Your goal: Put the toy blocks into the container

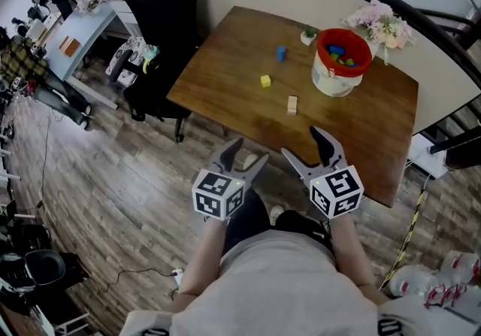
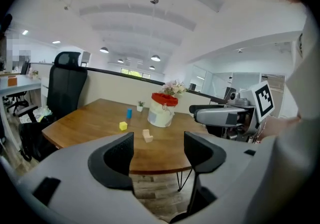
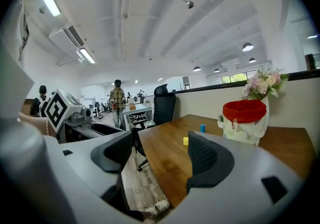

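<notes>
Wooden table (image 1: 225, 86), three blocks left to clear: the left gripper (image 1: 250, 152) and right gripper (image 1: 299, 140) hang side by side off the near edge. Both have their jaws spread wide with nothing between them, and neither touches the table.

In the head view the tan block (image 1: 291, 104) lies nearest, at about 12 o'clock from the grippers. The yellow block (image 1: 265, 81) sits just beyond it toward 11. The blue block (image 1: 281, 53) is farther out, again near 12. The red-rimmed container (image 1: 343, 62) stands at 1 o'clock, apart from all three, with coloured blocks already inside.

The step in hand appears to be the reach for a first block, and the tan one looks the natural pick. Its long axis runs roughly 12 to 6 in the head view. A good grip would likely close across its narrow sides, from 9 and 3, with the jaws kept wide until they straddle it.

The blue block appears to stand on end, long axis upright. The yellow block looks like a cube, with no long axis to speak of.
</notes>
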